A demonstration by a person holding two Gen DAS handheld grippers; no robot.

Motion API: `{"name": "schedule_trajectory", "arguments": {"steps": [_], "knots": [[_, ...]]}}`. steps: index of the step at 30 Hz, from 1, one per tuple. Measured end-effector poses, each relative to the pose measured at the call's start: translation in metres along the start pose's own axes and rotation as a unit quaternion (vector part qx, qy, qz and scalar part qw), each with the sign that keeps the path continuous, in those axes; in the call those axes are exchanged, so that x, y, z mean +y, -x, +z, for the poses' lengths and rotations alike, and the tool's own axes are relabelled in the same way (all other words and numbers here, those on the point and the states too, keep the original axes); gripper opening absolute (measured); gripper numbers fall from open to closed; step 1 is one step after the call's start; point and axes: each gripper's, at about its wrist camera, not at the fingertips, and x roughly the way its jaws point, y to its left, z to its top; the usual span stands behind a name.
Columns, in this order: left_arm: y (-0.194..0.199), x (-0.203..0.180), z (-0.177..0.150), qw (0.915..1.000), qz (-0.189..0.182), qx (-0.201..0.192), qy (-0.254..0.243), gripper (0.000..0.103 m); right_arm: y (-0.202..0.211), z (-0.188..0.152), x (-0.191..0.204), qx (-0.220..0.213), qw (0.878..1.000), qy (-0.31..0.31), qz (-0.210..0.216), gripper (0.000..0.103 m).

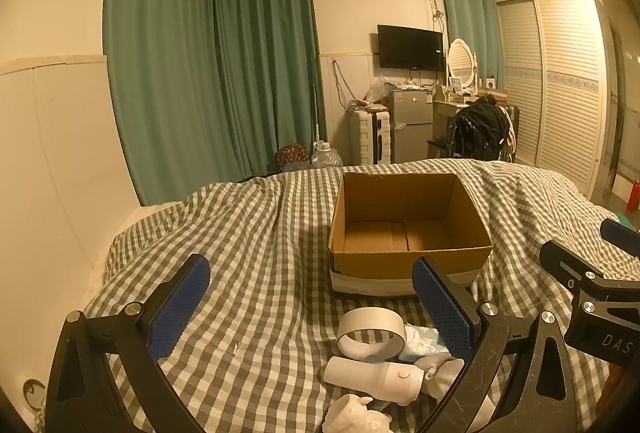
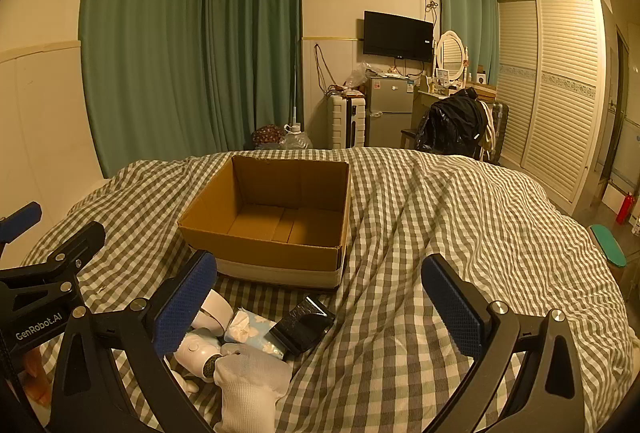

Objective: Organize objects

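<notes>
An open, empty cardboard box (image 1: 408, 261) stands on the checked bedspread; it also shows in the right wrist view (image 2: 256, 247). In front of it lies a small pile: a white bladeless hand fan (image 1: 372, 373), a tissue pack (image 2: 256, 333), a black device (image 2: 302, 325), a white sock (image 2: 252, 381) and a white figurine (image 1: 352, 417). My left gripper (image 1: 312, 305) is open and empty, held above the pile. My right gripper (image 2: 320, 301) is open and empty, to the right of the pile, just short of the box.
The bed (image 2: 460, 233) fills the foreground under a green-white checked cover. Beyond it stand green curtains (image 1: 212, 73), a suitcase (image 1: 370, 137), a small fridge (image 1: 412, 125), a chair with dark clothes (image 1: 476, 133) and a louvred wardrobe (image 1: 560, 85).
</notes>
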Motion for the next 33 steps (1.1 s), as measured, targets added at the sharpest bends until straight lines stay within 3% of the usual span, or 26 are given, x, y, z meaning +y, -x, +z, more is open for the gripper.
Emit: {"name": "schedule_trajectory", "arguments": {"steps": [33], "knots": [[0.01, 0.005, 0.002, 0.9997, -0.005, -0.003, 0.026, 0.103, 0.02, 0.002, 0.014, -0.024, 0.999, 0.025, -0.004, 0.103]]}}
